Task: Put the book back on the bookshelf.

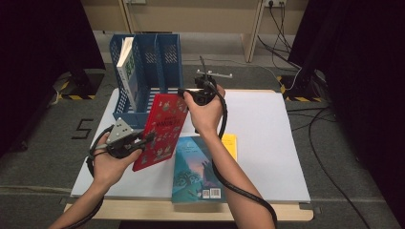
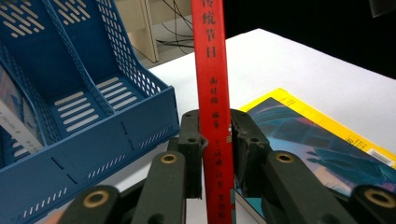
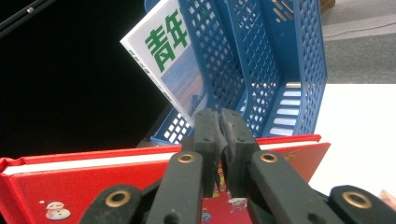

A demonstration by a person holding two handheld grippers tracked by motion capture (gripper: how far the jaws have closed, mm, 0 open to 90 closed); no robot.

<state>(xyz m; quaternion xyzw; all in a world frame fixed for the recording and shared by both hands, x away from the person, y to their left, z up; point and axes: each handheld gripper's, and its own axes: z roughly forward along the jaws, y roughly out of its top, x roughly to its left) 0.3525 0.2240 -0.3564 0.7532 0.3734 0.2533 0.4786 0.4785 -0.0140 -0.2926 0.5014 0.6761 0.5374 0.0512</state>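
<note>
A red book (image 1: 160, 131) stands tilted above the white table top (image 1: 267, 143), in front of the blue file rack (image 1: 157, 62). My left gripper (image 1: 145, 139) is shut on its lower left edge; in the left gripper view the pads press both sides of the red spine (image 2: 212, 70). My right gripper (image 1: 187, 94) is at the book's top right corner. In the right gripper view its jaws (image 3: 219, 126) stand together against the book's top edge (image 3: 93, 186); whether they pinch the cover I cannot tell. The rack's two right slots (image 3: 280, 56) hold nothing.
A white and green book (image 1: 126, 71) leans in the rack's left slot. A teal book (image 1: 196, 169) lies flat near the table's front edge, with a yellow sheet (image 1: 230, 143) poking out beside it. Cables trail across the floor at the right.
</note>
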